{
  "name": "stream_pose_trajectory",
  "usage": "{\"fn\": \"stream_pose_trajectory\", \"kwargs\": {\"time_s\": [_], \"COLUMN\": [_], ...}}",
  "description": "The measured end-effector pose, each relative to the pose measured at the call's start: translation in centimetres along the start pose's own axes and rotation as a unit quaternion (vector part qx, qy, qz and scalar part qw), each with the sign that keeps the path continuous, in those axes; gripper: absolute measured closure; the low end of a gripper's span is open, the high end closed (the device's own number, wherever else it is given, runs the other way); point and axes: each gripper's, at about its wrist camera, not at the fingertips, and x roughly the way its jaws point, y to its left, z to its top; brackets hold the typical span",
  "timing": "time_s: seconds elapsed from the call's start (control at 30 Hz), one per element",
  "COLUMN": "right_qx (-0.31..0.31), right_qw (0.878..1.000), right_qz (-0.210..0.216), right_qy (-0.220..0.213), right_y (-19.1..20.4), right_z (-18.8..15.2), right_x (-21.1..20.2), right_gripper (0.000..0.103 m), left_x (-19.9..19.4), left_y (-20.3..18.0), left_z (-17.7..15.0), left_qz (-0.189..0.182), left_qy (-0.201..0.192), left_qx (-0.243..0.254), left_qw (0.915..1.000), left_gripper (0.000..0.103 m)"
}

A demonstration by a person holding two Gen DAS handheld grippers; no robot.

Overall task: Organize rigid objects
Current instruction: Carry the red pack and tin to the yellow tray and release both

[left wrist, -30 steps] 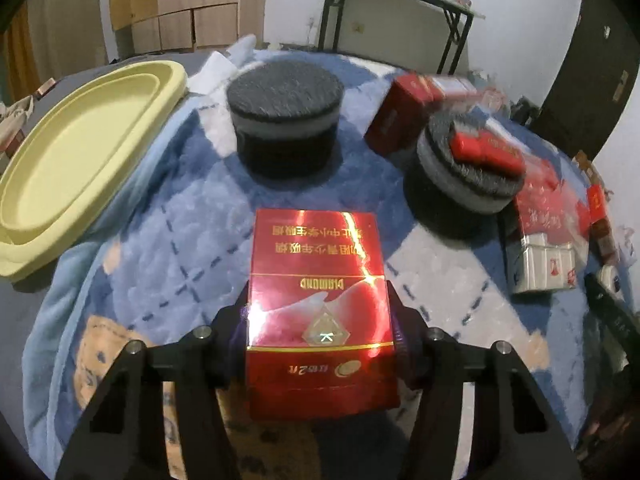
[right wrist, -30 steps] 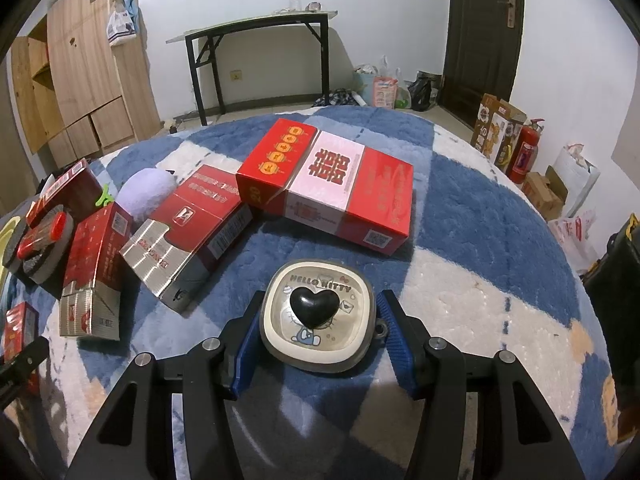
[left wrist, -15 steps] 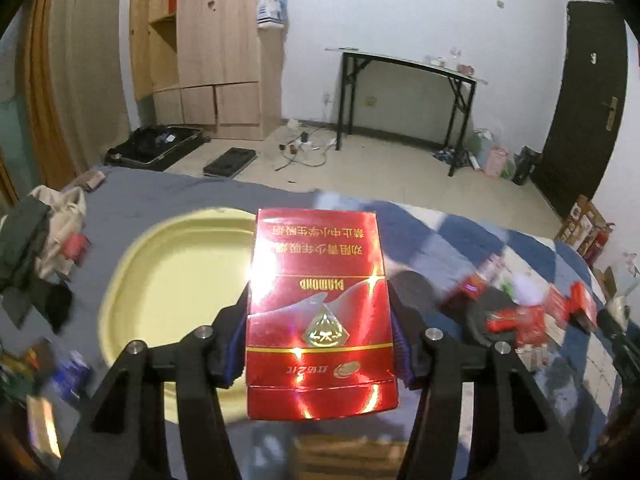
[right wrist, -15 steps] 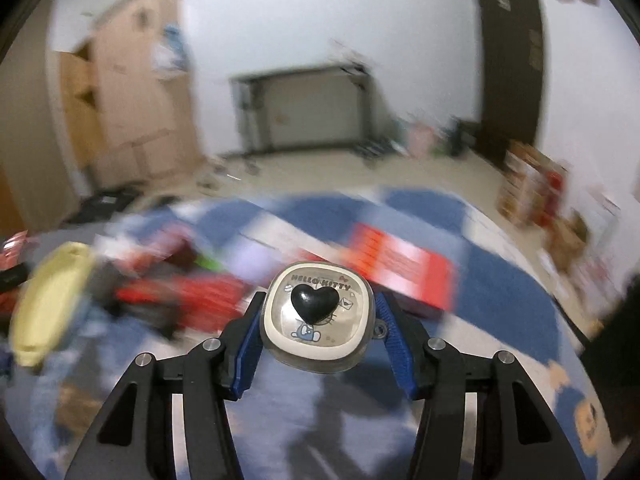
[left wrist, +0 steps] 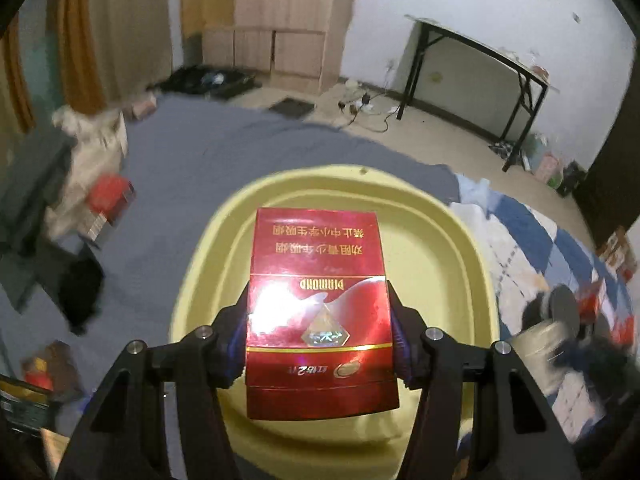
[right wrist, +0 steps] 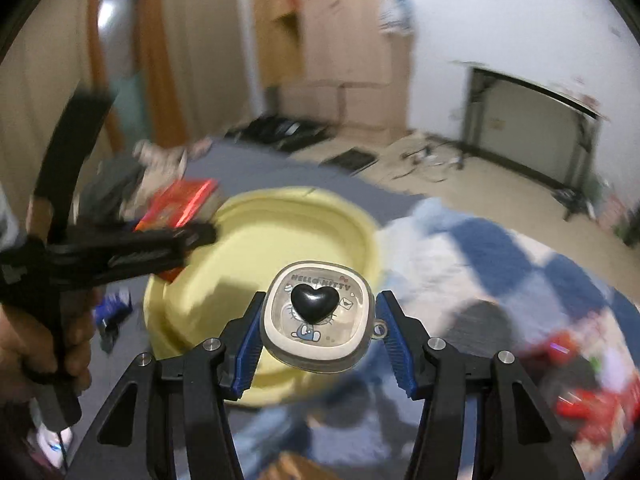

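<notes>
In the left wrist view, our left gripper [left wrist: 320, 336] clamps a red cigarette pack [left wrist: 318, 300] by its two long sides, the blue pads pressed against it. The pack stands on end between the fingers, its gold print upside down to the camera. Behind and below it sits the pale yellow tray [left wrist: 460, 240], whose inside shows bare around the pack. The tray rests on a grey blanket [left wrist: 192, 168]; to the right lies a blue-and-white checked blanket [left wrist: 532, 248] with blurred red boxes and a dark round thing on it. Further back we see a black-legged table [left wrist: 472, 76] against the white wall and a wooden cabinet [left wrist: 280, 20].

In the right wrist view, our right gripper [right wrist: 318, 328] grips a rounded square case [right wrist: 318, 320] marked Hello Kitty, with a black heart on its lid; the blue pads bear on its left and right edges. The yellow tray [right wrist: 240, 248] lies just beyond and to the left of it. At the left edge a hand [right wrist: 52, 344] holds the left gripper [right wrist: 192, 236], which reaches over the tray's near-left rim with the red pack [right wrist: 180, 204] in it. The view is blurred, and the checked blanket [right wrist: 500, 252] fills the right side.
</notes>
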Motion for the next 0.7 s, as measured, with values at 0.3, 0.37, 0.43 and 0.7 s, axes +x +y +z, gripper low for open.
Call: {"fn": "stream_pose_trajectory", "kwargs": {"time_s": [0.3, 0.37, 0.43, 0.7], "right_qx": [-0.073, -0.077, -0.089, -0.103], "right_qw": [0.994, 0.993, 0.991, 0.99], "right_qz": [0.017, 0.02, 0.018, 0.013], "right_qy": [0.076, 0.088, 0.098, 0.096], "right_y": [4.7, 5.8, 5.8, 6.0], "right_z": [0.7, 0.3, 0.1, 0.3], "right_x": [10.4, 12.0, 13.3, 15.0], "right_gripper": [0.049, 0.049, 0.049, 0.048], "left_x": [4.7, 5.3, 5.2, 5.1], "left_y": [1.6, 1.9, 1.8, 1.2], "left_z": [-1.9, -2.4, -2.8, -3.7], "left_qz": [0.017, 0.022, 0.026, 0.03], "left_qy": [0.05, 0.057, 0.043, 0.017], "left_qx": [0.019, 0.012, 0.018, 0.025], "left_qw": [0.9985, 0.9981, 0.9986, 0.9991], "left_gripper": [0.044, 0.044, 0.044, 0.031]}}
